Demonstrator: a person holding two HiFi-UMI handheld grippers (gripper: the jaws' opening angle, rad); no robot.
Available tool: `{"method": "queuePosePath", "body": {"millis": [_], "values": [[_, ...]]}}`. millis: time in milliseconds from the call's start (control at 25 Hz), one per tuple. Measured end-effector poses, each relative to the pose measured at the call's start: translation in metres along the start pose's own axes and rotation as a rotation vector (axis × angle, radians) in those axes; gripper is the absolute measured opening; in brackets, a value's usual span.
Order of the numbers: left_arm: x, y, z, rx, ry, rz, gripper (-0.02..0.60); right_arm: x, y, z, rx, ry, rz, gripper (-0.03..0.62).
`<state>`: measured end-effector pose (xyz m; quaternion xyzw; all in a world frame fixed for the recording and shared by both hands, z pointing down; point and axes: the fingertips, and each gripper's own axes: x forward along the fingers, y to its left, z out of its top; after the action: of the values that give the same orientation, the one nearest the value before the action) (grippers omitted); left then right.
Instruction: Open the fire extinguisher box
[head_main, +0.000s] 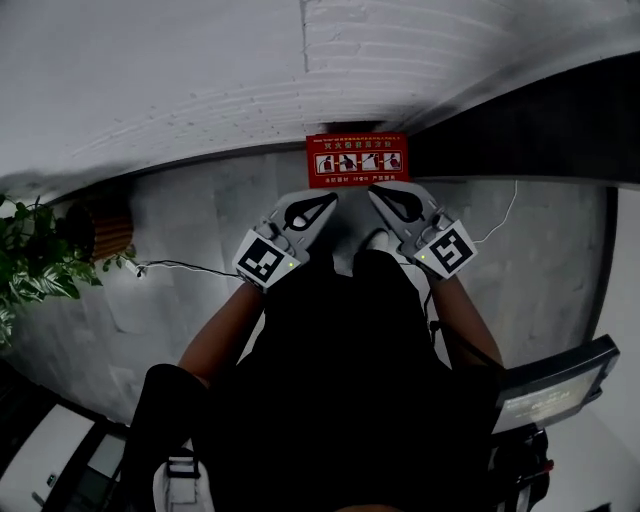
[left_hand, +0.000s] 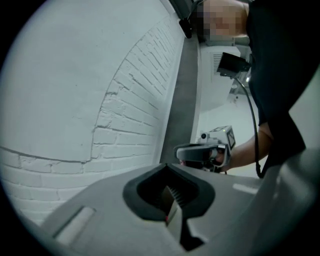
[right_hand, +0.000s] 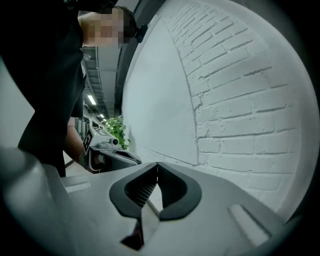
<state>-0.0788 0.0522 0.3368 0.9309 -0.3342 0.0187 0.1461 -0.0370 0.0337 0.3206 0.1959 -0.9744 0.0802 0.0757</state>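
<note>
- Wall (head_main: 150, 80): white-painted brick, filling the top of the head view and one side of each gripper view; a dark band runs along its foot.
- Floor (head_main: 180, 220): grey and smooth, meeting the wall at that band.
- Person (head_main: 340, 400): dark clothing, seen from above, both forearms stretched towards the wall.
- Plant (head_main: 35, 265): green and leafy, at the left edge of the head view, well apart from the grippers.
- Screen (head_main: 555, 385): a dark-framed panel at lower right (its content is not legible).
- Fire extinguisher box (head_main: 357, 160): red, with a row of white pictograms on the face turned to the camera; it stands on the floor against the foot of the wall, just ahead of both gripper tips and not touched by either.
- Left gripper (head_main: 328, 200): grey with a marker cube, angled towards the box; its jaws are pressed together with nothing between them.
- Right gripper (head_main: 377, 193): mirrored beside it, jaws likewise closed and empty.
- Cable (head_main: 185, 265): thin and dark, lying on the floor at left.
</note>
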Motion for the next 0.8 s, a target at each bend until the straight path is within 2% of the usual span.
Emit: {"method": "queuePosePath", "body": {"millis": [200, 360, 440, 560, 640, 800], "values": [[-0.002, 0.035, -0.017, 0.024, 0.020, -0.049, 0.000, 0.026, -0.010, -0.041, 0.057, 0.052, -0.052, 0.009], [0.014, 0.046, -0.055, 0.045, 0.079, -0.090, 0.000, 0.040, -0.031, -0.083, 0.135, 0.071, -0.105, 0.009], [0.026, 0.050, -0.075, 0.026, 0.095, -0.103, 0.000, 0.043, -0.042, -0.109, 0.189, 0.066, -0.134, 0.011], [0.046, 0.053, -0.108, -0.057, 0.105, -0.103, 0.000, 0.041, -0.063, -0.166, 0.266, 0.073, -0.189, 0.012], [0.060, 0.061, -0.133, -0.066, 0.122, -0.104, 0.000, 0.042, -0.080, -0.212, 0.333, 0.084, -0.241, 0.012], [0.083, 0.058, -0.181, -0.068, 0.153, -0.112, 0.000, 0.034, -0.092, -0.311, 0.585, 0.112, -0.335, 0.056]]}}
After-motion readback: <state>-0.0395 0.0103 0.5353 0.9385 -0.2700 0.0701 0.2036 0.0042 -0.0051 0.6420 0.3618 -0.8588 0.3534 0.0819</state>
